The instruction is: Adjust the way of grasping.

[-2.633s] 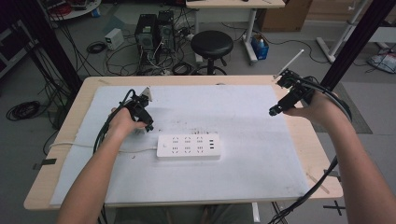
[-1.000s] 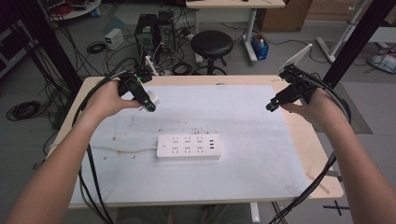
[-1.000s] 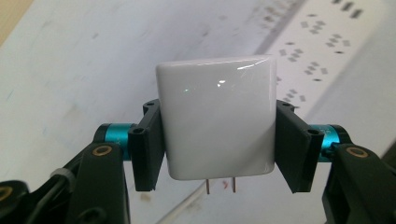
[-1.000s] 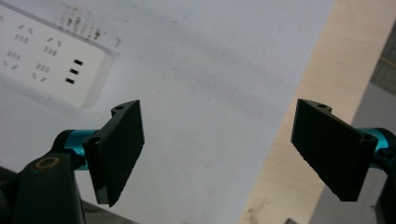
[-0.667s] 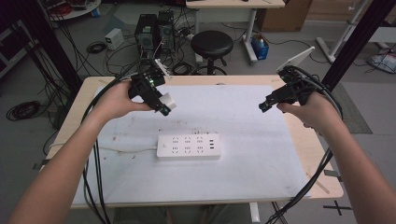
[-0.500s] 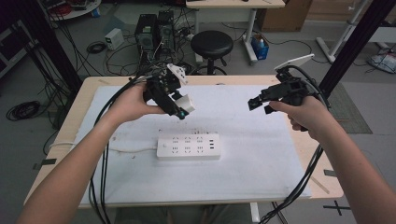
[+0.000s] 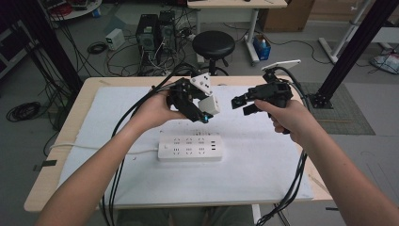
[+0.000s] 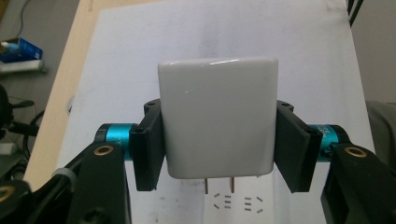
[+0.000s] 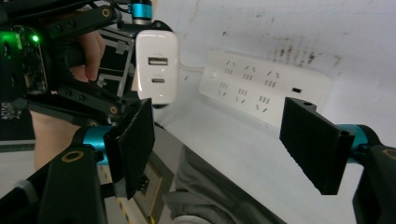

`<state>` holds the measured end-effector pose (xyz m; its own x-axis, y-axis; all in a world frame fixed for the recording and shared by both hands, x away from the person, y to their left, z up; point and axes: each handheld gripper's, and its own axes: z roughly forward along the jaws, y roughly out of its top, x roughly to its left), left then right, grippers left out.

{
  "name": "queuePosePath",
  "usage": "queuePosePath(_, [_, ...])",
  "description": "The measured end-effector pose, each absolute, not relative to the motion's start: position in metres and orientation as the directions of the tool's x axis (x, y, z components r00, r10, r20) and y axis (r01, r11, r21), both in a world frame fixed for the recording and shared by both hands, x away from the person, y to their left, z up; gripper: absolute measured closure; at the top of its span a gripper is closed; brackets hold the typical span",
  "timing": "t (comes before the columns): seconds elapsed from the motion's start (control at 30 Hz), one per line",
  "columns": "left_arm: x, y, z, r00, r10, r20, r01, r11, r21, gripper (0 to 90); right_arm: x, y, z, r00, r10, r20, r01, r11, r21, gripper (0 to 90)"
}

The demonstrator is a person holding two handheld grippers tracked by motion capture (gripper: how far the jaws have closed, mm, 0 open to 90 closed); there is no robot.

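Note:
My left gripper (image 7: 203,109) is shut on a white charger plug (image 7: 209,104), held in the air above the table's middle. In the left gripper view the charger (image 8: 217,116) sits clamped between both black jaws, its two metal prongs pointing down toward the power strip. The white power strip (image 7: 189,147) lies flat on the white mat. My right gripper (image 7: 244,104) hovers open a short way right of the charger, jaws aimed at it. In the right gripper view the charger (image 9: 157,65) shows its two ports, with the power strip (image 9: 261,88) beyond it.
A white mat (image 7: 263,155) covers most of the wooden table (image 7: 66,141). The strip's cord (image 7: 94,147) runs off to the left edge. Black cables trail from both grippers. A stool (image 7: 214,44) and computer towers stand on the floor behind the table.
My left gripper lifted the charger from the table's left side and carried it right toward the middle. My right gripper swung left toward it, staying open.

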<state>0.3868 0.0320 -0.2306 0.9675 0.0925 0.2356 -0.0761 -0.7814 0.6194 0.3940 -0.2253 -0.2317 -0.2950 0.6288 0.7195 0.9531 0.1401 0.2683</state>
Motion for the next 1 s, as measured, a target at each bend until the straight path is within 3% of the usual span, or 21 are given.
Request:
queuePosePath(0.37, [0.378, 0.013, -0.23, 0.954, 0.059, 0.293, -0.144, -0.768, 0.624, 42.0, 0.396, -0.2, -0.235, -0.337, 0.588, 0.735, 0.941, 0.178, 0.29, 33.8])
queuePosePath(0.47, [0.374, 0.008, -0.23, 0.95, 0.049, 0.307, -0.164, -0.759, 0.63, 42.0, 0.397, -0.195, -0.236, -0.348, 0.581, 0.735, 0.937, 0.183, 0.298, 41.0])
queuePosePath(0.6, [0.37, 0.004, -0.233, 0.941, 0.067, 0.332, -0.173, -0.748, 0.641, 41.9, 0.396, -0.194, -0.238, -0.365, 0.562, 0.742, 0.93, 0.183, 0.319, 58.9])
queuePosePath(0.63, [0.371, 0.005, -0.23, 0.928, 0.031, 0.371, -0.211, -0.776, 0.594, 41.9, 0.395, -0.194, -0.238, -0.372, 0.57, 0.733, 0.927, 0.184, 0.327, 60.3])
queuePosePath(0.7, [0.37, 0.005, -0.23, 0.918, 0.032, 0.394, -0.225, -0.777, 0.588, 41.7, 0.395, -0.195, -0.239, -0.366, 0.561, 0.742, 0.928, 0.166, 0.332, 61.6])
queuePosePath(0.77, [0.37, 0.005, -0.23, 0.914, 0.057, 0.402, -0.199, -0.799, 0.568, 39.9, 0.396, -0.196, -0.238, -0.381, 0.562, 0.734, 0.922, 0.169, 0.349, 62.0])
queuePosePath(0.83, [0.37, 0.008, -0.23, 0.903, 0.075, 0.422, -0.169, -0.842, 0.513, 30.0, 0.397, -0.199, -0.236, -0.404, 0.581, 0.706, 0.909, 0.168, 0.381, 61.9])
queuePosePath(0.87, [0.371, 0.012, -0.231, 0.905, 0.087, 0.416, -0.146, -0.855, 0.497, 29.3, 0.397, -0.203, -0.234, -0.413, 0.594, 0.691, 0.903, 0.166, 0.397, 61.9])
queuePosePath(1.0, [0.385, 0.043, -0.233, 0.941, 0.184, 0.285, 0.051, -0.908, 0.417, 24.5, 0.396, -0.214, -0.217, -0.535, 0.689, 0.489, 0.821, 0.289, 0.492, 61.9])
